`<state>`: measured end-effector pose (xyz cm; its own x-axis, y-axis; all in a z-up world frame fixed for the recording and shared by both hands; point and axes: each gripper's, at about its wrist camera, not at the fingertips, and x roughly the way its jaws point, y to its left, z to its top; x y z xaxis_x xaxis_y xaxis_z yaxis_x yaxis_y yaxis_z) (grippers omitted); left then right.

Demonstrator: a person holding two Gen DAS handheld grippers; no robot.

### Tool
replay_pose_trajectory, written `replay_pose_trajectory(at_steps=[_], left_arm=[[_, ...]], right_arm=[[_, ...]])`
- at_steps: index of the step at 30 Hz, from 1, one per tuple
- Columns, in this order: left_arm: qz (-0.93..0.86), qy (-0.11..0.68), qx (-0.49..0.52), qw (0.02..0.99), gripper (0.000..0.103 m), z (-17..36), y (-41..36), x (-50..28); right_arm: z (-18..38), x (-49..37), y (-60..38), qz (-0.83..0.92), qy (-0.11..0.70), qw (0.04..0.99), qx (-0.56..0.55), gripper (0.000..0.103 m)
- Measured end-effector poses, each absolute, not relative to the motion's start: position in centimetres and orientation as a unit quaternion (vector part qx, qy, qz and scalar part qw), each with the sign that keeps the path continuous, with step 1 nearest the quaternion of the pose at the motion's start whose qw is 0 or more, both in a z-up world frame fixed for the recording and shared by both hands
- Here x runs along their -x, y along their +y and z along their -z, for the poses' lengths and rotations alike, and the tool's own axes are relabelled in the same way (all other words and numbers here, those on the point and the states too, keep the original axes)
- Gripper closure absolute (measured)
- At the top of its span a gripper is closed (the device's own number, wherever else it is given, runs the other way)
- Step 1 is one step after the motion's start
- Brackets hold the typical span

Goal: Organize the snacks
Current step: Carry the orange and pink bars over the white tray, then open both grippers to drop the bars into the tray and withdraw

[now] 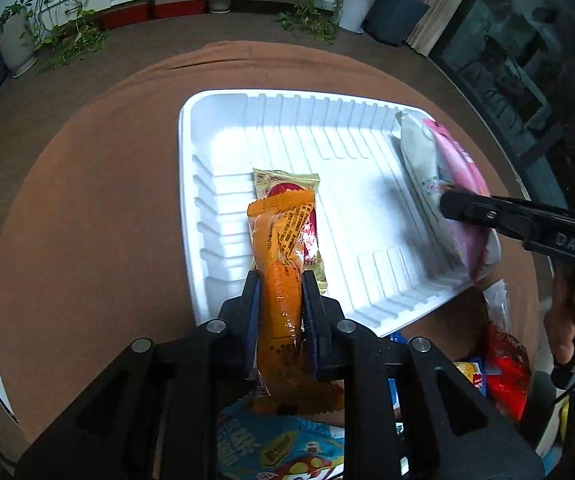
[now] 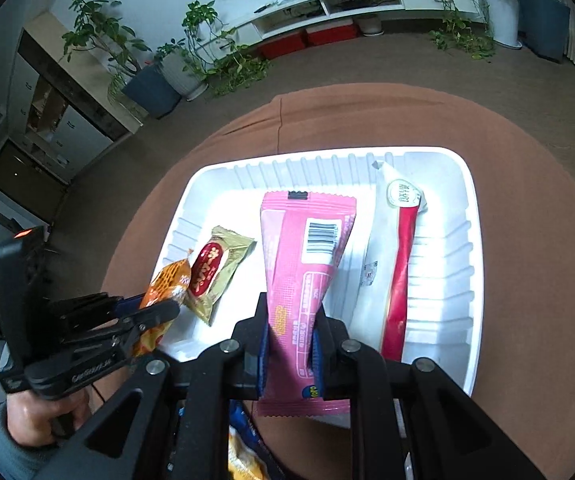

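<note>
White foam tray (image 2: pixel 472 216) sits on a brown-clothed round table (image 1: pixel 87 200). Left gripper (image 1: pixel 280 280) is clamped on an orange snack packet (image 1: pixel 277 264) over the tray's 7 o'clock edge, above a gold-and-red packet (image 2: pixel 217 268). Right gripper (image 2: pixel 290 320) pinches a pink snack bar (image 2: pixel 307 248) over the tray's near rim, a white-and-red packet (image 2: pixel 395 264) lying at its 3 o'clock side.
</note>
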<state>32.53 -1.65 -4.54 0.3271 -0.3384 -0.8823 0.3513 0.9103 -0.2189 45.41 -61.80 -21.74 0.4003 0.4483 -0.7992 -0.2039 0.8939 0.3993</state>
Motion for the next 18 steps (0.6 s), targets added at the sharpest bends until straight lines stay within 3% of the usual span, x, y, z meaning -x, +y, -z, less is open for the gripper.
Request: replay_pose_trajectory(at_steps=[7, 18], left_arm=[[0.21, 0.531, -0.006, 0.821, 0.084, 4.3, -2.1, -32.3], [0.191, 0.522, 0.01, 0.831, 0.083, 3.8, -2.5, -32.9]], right_arm=[[23.0, -46.6, -60.8, -0.18, 0.522, 0.828, -0.096, 0.085], [24.2, -47.1, -60.2, -0.169, 0.531, 0.826, -0.08, 0.076]])
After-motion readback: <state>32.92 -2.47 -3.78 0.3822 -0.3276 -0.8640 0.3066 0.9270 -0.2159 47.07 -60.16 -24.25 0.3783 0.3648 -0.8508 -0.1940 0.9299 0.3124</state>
